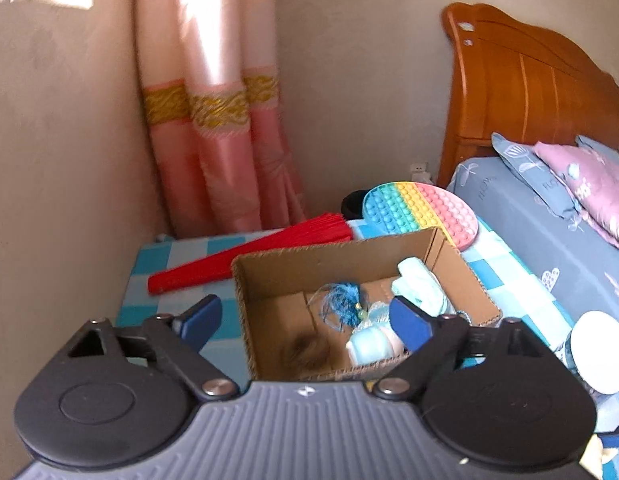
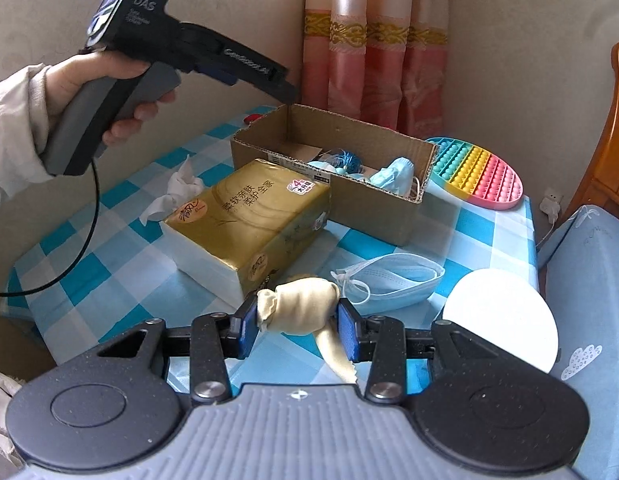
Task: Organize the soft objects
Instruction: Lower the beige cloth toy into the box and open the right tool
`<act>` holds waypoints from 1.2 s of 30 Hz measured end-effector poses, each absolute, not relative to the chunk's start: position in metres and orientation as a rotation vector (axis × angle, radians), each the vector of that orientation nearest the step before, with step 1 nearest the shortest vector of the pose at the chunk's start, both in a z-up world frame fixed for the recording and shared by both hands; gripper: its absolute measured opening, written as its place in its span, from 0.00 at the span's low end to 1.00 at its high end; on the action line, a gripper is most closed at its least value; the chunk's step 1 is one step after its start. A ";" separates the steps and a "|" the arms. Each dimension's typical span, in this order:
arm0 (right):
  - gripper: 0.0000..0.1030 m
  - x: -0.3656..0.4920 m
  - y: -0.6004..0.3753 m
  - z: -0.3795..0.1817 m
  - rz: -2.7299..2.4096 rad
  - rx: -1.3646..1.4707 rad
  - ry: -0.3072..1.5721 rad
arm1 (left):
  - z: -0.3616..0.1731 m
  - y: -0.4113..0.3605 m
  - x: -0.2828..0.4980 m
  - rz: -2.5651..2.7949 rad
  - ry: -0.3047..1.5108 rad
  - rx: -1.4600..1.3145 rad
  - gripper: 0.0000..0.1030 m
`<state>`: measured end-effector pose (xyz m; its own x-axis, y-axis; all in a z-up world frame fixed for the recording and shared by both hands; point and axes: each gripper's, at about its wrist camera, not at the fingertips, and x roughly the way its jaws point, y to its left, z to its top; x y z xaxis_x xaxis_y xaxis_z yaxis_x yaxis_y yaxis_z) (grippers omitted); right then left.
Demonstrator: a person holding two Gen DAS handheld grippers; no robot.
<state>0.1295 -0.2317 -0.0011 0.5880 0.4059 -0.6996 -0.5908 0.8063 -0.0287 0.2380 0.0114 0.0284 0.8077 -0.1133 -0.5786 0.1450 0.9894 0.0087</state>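
Observation:
An open cardboard box (image 1: 461, 276) (image 2: 373, 200) stands on the blue checked tablecloth. Inside lie a blue tassel (image 1: 341, 300) (image 2: 347, 158), pale blue soft items (image 1: 419, 282) (image 2: 393, 178) and a brown tuft (image 1: 305, 354). My left gripper (image 1: 305, 322) hangs open over the box's near end, with nothing between its blue pads. In the right wrist view a hand holds that gripper's body (image 2: 157, 52) above the box. My right gripper (image 2: 297, 326) is shut on a rolled cream cloth (image 2: 305, 306), just above the table's near edge. A blue face mask (image 2: 389, 280) lies just beyond it.
A gold tissue pack (image 2: 253, 216) lies in front of the box, a crumpled white tissue (image 2: 177, 192) to its left. A rainbow pop-it mat (image 1: 421, 206) (image 2: 481, 172) and a red folded fan (image 1: 253, 252) lie behind. A white round disc (image 2: 505, 316) sits right, beside the bed (image 1: 549, 216).

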 end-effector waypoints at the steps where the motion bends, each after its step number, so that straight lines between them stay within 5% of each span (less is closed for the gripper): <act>1: 0.45 0.130 -0.232 0.000 0.585 -0.273 0.739 | 0.029 0.015 0.233 -0.134 0.611 0.043 0.91; 15: 0.45 0.150 -0.225 0.019 0.568 -0.263 0.720 | 0.007 0.041 0.132 -0.078 0.693 -0.059 0.98; 36: 0.45 0.277 -0.165 0.054 0.508 -0.301 0.694 | -0.023 0.036 0.085 -0.042 0.744 0.025 0.98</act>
